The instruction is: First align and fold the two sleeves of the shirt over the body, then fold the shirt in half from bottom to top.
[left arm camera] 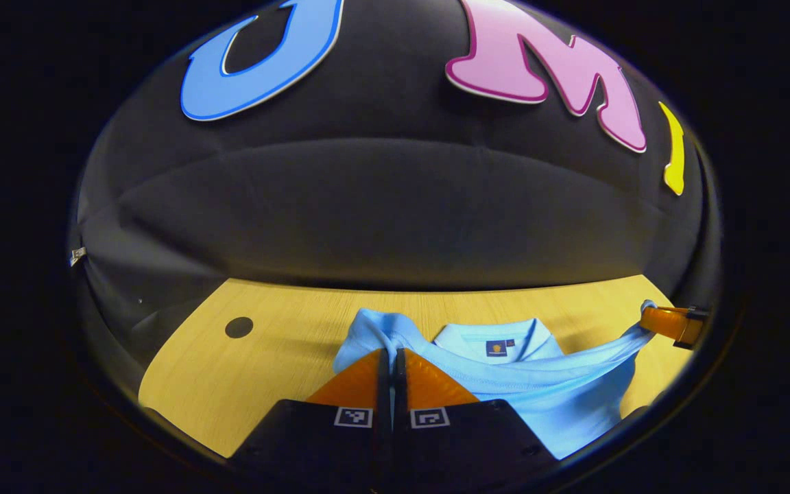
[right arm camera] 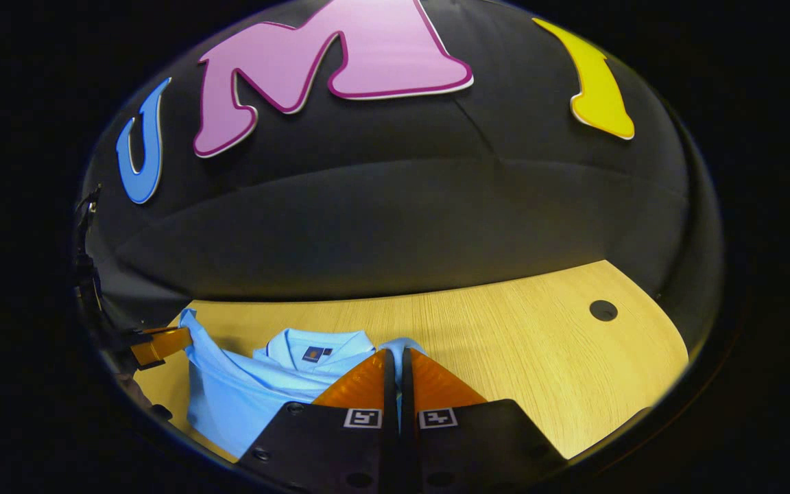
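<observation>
The shirt [left arm camera: 539, 384] lies on the table [left arm camera: 230, 384] at lower right of the left gripper view, a hole [left arm camera: 238, 327] at its left.

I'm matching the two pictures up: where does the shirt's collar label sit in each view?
Left gripper view: collar label right of centre, low, just right of the left tongs.
Right gripper view: it sits left of centre, low, left of the right tongs.
Shared landmark: the blue polo shirt's collar.

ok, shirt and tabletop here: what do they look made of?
Shirt: light blue knit fabric by the look, matte, soft; it drapes and stretches between the left gripper and the right gripper. Tabletop: pale wood or wood-look laminate, smooth, with fine straight grain lines; which one can't be told.
</observation>
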